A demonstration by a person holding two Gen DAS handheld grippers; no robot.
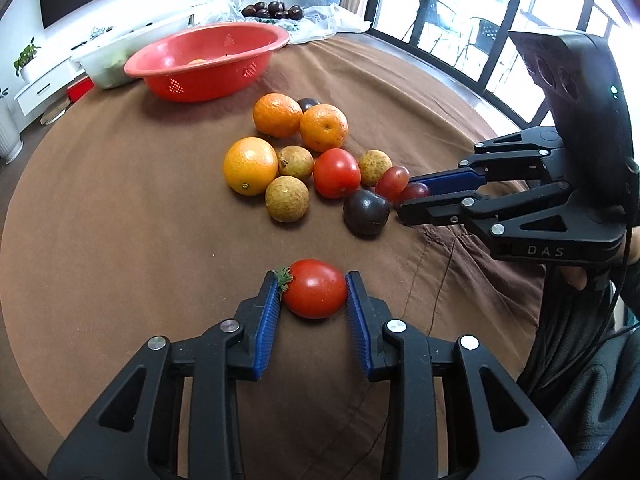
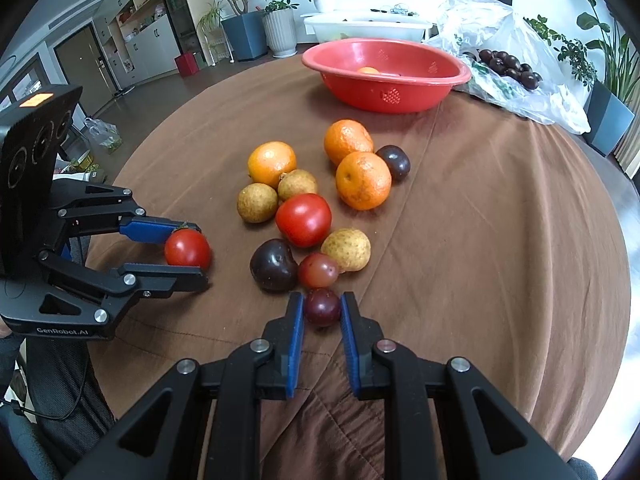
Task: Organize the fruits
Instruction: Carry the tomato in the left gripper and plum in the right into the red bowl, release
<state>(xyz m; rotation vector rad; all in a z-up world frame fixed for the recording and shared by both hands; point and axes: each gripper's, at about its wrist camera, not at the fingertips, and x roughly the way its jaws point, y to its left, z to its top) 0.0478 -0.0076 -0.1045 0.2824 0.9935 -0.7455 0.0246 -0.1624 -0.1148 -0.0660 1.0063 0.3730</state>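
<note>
On the brown cloth (image 1: pixel 120 208) seen from the left wrist, the left gripper (image 1: pixel 314 294) is clenched on a small tomato (image 1: pixel 315 294), blue pads pressed to both its sides, its green stalk against the left pad. The fruit looks to rest on the cloth or just above it; I cannot tell which. Beyond it lies the pile: three oranges (image 1: pixel 277 115), a bigger tomato (image 1: pixel 336 173), brownish round fruits, a dark plum (image 1: pixel 366 213). The red basket (image 1: pixel 208 60) stands at the far edge, well apart from the pile. At right, the right gripper (image 1: pixel 412 196) reaches in sideways with a red grape (image 1: pixel 416 191) pinched at its tips.

From the right wrist, that gripper (image 2: pixel 322 308) is closed on the grape (image 2: pixel 322 307), which sits far out at the fingertips, just beside a second grape (image 2: pixel 318 270) and the plum (image 2: pixel 274 265). The left gripper (image 2: pixel 188 252), at left, holds its tomato (image 2: pixel 187 252) near the ends of its fingers. An orange already lies in the basket (image 2: pixel 384 80).

Risks, as I judge them: both fruits are round, smooth and soft, so a harder squeeze may split the skin, while a tip-only hold may let either pop out on the carry to the basket. Lifting the grape could also nudge its neighbours and set them rolling.
</note>
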